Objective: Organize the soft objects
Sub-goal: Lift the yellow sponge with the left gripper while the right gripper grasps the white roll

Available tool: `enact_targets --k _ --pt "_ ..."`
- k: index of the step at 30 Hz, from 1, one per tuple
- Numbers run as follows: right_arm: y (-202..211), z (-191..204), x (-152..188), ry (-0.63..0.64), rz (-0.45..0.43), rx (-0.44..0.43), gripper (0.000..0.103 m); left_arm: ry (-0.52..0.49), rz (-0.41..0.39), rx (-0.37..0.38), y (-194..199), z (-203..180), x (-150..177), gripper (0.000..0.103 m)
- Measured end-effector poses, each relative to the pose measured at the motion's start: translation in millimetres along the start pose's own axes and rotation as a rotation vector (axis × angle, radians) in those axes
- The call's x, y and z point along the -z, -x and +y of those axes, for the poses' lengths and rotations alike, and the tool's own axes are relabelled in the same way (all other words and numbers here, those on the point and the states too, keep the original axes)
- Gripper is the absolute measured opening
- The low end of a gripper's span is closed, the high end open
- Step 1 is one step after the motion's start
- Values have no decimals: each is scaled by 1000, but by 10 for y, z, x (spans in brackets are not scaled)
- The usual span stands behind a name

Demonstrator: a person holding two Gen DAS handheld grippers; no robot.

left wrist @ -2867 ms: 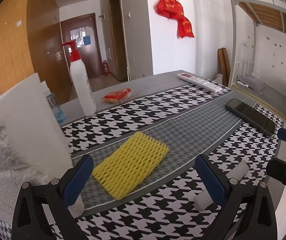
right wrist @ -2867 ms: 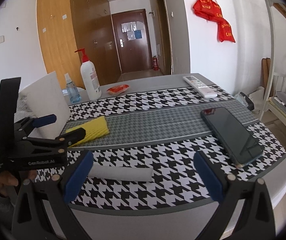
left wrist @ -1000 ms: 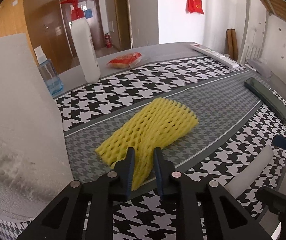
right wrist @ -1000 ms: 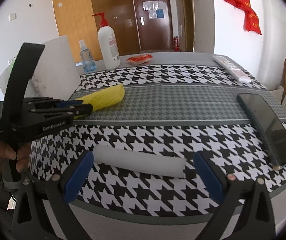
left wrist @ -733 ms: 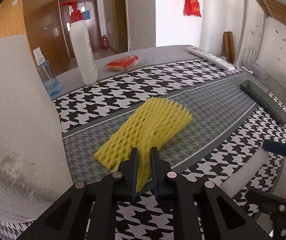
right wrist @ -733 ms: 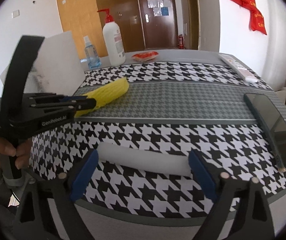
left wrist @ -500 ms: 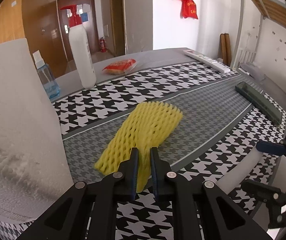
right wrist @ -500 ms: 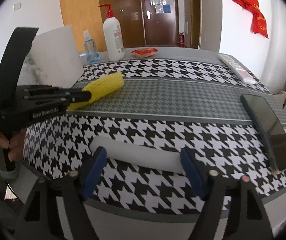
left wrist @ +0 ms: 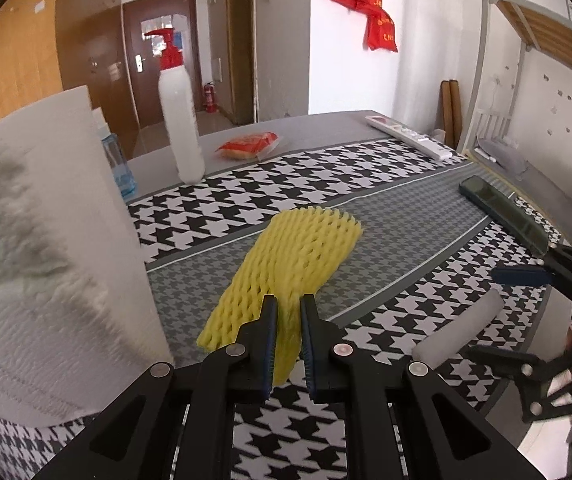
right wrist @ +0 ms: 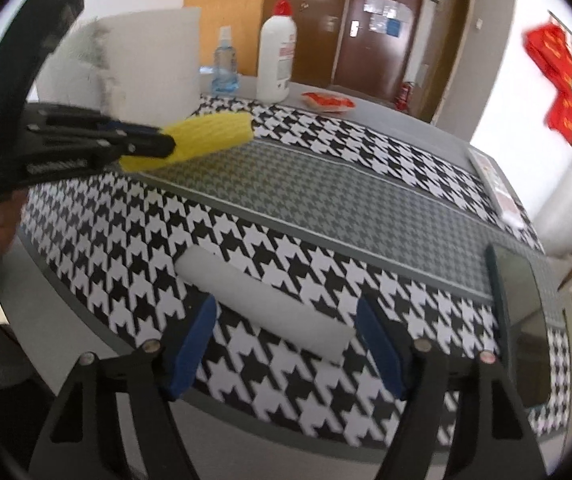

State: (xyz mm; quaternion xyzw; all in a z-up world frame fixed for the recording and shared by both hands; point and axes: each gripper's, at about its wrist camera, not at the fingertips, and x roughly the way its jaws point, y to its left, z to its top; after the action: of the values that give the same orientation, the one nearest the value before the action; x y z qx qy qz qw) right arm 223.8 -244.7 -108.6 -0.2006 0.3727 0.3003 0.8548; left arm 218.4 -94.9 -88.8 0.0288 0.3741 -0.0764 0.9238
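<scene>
My left gripper (left wrist: 287, 336) is shut on the near edge of a yellow foam net sleeve (left wrist: 298, 248) and holds it lifted off the houndstooth tablecloth (left wrist: 269, 192). In the right wrist view the sleeve (right wrist: 209, 134) hangs out of the left gripper (right wrist: 161, 142) above the cloth. A white foam roll (right wrist: 263, 304) lies near the table's front edge. My right gripper (right wrist: 286, 340) is open, with one finger on each side of the roll's near part. The roll (left wrist: 458, 328) and the right gripper (left wrist: 526, 316) also show in the left wrist view.
A large white foam sheet (left wrist: 41, 248) stands at the left. A pump bottle (left wrist: 177, 120), a small blue bottle (left wrist: 119, 168), a red snack pack (left wrist: 249, 145), a remote (left wrist: 408, 136) and a black phone (right wrist: 520, 320) lie on the table.
My left gripper shut on the yellow sleeve and has lifted it off the cloth. My right gripper moved in around the white roll and narrowed.
</scene>
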Motion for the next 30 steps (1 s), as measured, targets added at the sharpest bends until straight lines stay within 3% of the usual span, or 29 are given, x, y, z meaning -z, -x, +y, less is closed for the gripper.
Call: enact_targets --k 4,17,20,21,24,30 --pt "-18 6 -21 76 12 -58 61 10 -7 -8 84 19 23 13" --pt "-136 138 -227 248 43 -152 54 53 -44 -29 275 57 64 13" --pt "-169 129 -259 231 53 -188 49 61 -47 -37 306 68 79 13" --pt "-181 125 -273 223 55 -210 41 65 -48 -39 315 70 83 13" --pt "-221 134 -314 205 56 -206 32 66 -52 -39 346 72 94 13" --pt "-262 -28 -432 31 48 -198 18 67 -62 -42 396 90 91 13"
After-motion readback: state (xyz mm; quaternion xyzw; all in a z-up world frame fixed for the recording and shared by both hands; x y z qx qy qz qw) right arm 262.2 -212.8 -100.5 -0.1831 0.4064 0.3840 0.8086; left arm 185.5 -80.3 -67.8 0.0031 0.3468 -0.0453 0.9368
